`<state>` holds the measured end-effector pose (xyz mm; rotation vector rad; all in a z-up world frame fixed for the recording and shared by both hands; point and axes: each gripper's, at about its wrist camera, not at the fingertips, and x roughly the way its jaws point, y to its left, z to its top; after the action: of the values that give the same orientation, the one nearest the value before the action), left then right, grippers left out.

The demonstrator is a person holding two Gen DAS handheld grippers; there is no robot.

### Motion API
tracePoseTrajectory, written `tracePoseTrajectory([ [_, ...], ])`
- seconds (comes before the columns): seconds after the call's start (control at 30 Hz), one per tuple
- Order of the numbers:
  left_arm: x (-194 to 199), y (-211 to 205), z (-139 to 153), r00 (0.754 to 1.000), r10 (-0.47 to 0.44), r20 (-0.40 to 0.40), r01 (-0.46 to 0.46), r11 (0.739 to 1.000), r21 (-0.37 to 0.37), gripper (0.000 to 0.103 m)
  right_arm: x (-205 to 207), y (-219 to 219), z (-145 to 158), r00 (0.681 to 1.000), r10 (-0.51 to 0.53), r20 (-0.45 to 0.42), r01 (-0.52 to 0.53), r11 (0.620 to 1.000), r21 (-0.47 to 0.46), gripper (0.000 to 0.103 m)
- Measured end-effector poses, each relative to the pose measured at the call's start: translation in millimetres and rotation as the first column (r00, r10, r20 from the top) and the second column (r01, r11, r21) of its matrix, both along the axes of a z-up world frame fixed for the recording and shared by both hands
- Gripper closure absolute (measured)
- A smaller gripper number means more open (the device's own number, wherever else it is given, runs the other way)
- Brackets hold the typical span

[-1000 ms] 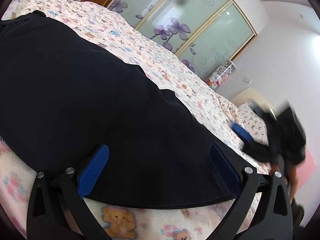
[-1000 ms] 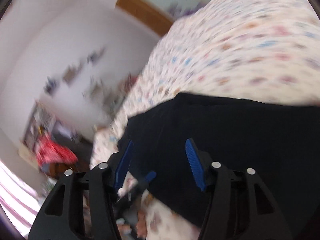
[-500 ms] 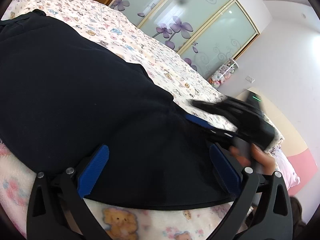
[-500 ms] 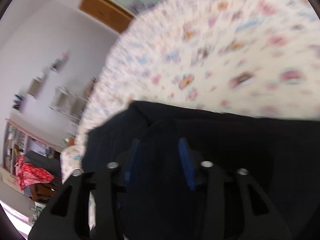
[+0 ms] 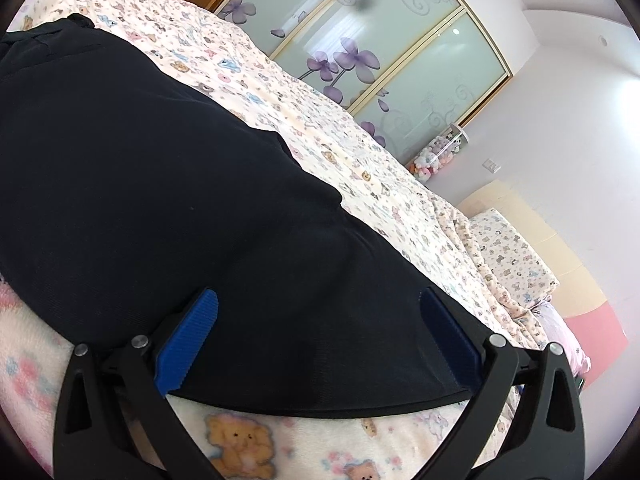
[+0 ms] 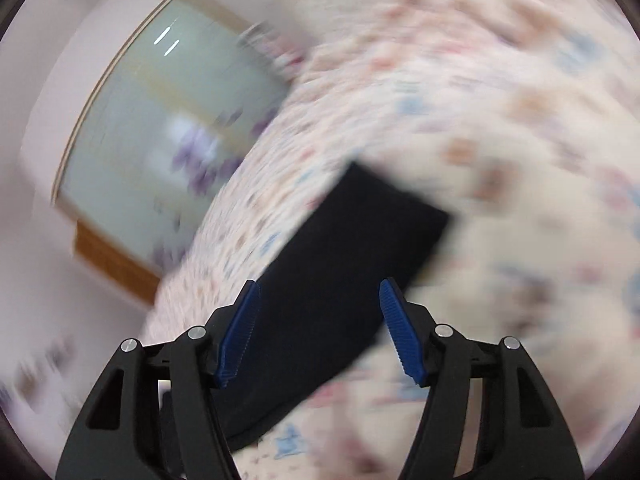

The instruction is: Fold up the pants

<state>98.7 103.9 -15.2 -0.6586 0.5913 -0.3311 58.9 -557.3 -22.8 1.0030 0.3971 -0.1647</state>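
Observation:
Black pants [image 5: 168,184] lie spread flat on a bed with a teddy-bear print blanket [image 5: 360,184]. My left gripper [image 5: 316,304] is open, low over the near hem of the pants, with its blue pads on either side of the cloth. The right wrist view is blurred by motion. There, the pants [image 6: 340,264] show as a dark strip running away from me. My right gripper [image 6: 320,292] is open above that strip and holds nothing.
A sliding wardrobe with frosted glass doors and purple flowers [image 5: 360,52] stands behind the bed. A pillow in the same print [image 5: 512,256] lies at the right end. Stuffed toys [image 5: 436,156] sit by the wall.
The right gripper has left the left wrist view, where it had reached onto the pants half a second ago. It has opened, swung round, and now faces the wardrobe. The left gripper has stayed still.

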Motion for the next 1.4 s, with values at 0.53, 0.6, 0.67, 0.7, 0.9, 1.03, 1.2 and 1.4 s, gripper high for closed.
tracePoseTrajectory([
  [0.53,-7,1,1,1.0,0.001,0.016,0.0,1.0,-0.015,0.002,30,-20,-21,0.975,-0.108,-0.195,0.107,0.994,-0.018,0.039],
  [0.6,-8,2,1,1.0,0.0,0.017,0.0,1.0,-0.017,0.002,25,-21,-19,0.986,-0.108,-0.128,0.11,0.994,0.007,0.039],
  [0.67,-8,2,1,1.0,0.0,0.017,0.001,1.0,-0.02,0.002,17,-21,-15,0.993,-0.103,-0.064,0.105,0.994,0.028,0.039],
  [0.7,-8,2,1,1.0,0.0,0.017,0.001,1.0,-0.021,0.002,16,-20,-15,0.993,-0.09,-0.076,0.093,0.995,0.034,0.039],
  [0.9,-8,2,2,1.0,-0.001,0.015,0.001,1.0,-0.019,0.002,22,-13,-21,0.987,-0.031,-0.155,0.034,0.999,0.021,0.04],
  [1.03,-8,3,2,1.0,-0.001,0.017,0.001,1.0,-0.023,0.002,26,-17,-27,0.988,-0.071,-0.135,0.078,0.996,0.043,0.04],
  [1.2,-8,3,2,1.0,-0.001,0.016,0.001,1.0,-0.022,0.002,27,-22,-21,0.999,-0.036,0.02,0.035,0.998,0.044,0.039],
  [1.4,-8,3,2,1.0,-0.002,0.017,0.002,1.0,-0.024,0.002,34,-25,-33,0.992,-0.073,-0.102,0.077,0.996,0.036,0.072],
])
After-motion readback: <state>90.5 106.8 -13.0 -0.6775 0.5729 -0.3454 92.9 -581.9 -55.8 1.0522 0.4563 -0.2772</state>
